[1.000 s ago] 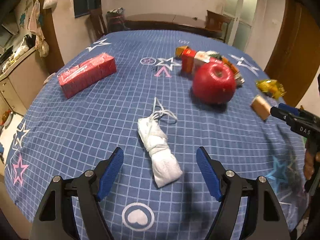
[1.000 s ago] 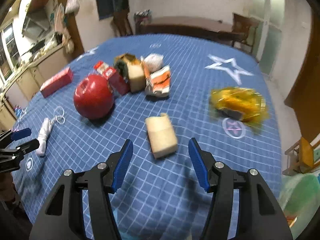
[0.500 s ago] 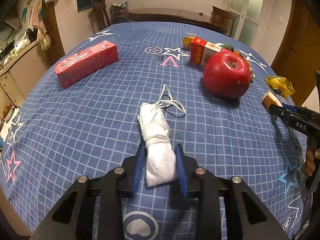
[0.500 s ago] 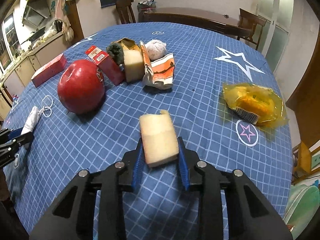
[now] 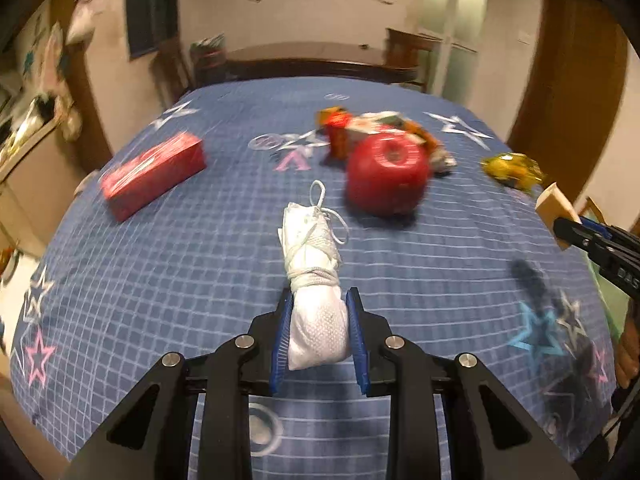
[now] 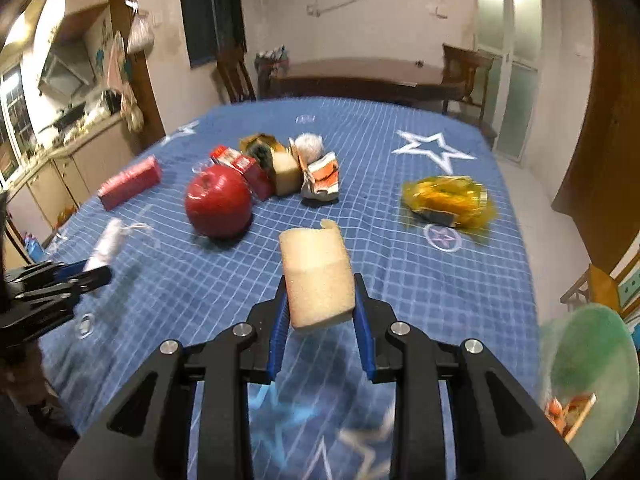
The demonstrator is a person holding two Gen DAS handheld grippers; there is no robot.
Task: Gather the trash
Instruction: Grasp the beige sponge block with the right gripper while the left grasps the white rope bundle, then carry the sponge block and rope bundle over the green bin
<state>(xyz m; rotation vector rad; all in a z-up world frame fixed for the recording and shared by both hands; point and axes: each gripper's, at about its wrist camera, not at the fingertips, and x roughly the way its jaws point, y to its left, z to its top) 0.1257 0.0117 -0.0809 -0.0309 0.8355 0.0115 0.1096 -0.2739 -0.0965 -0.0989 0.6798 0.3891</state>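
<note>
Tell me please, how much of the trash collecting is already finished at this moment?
Early stage. The green bin already holds some scraps. In hand: the left gripper has just closed on the white cloth bundle, the right gripper on the sponge piece. Left on the blue tablecloth: yellow wrapper, crumpled packages, red carton.

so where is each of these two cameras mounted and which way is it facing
Left wrist view: sits on the left gripper, looks forward and down over the blue checked tablecloth; its black fingers clamp a white rolled cloth bundle; the right gripper enters at the right edge.
Right wrist view: sits on the right gripper, same way; it clamps a tan sponge block; the left gripper shows at the left edge.
Both share the big red apple-shaped ball and the red carton.
</note>
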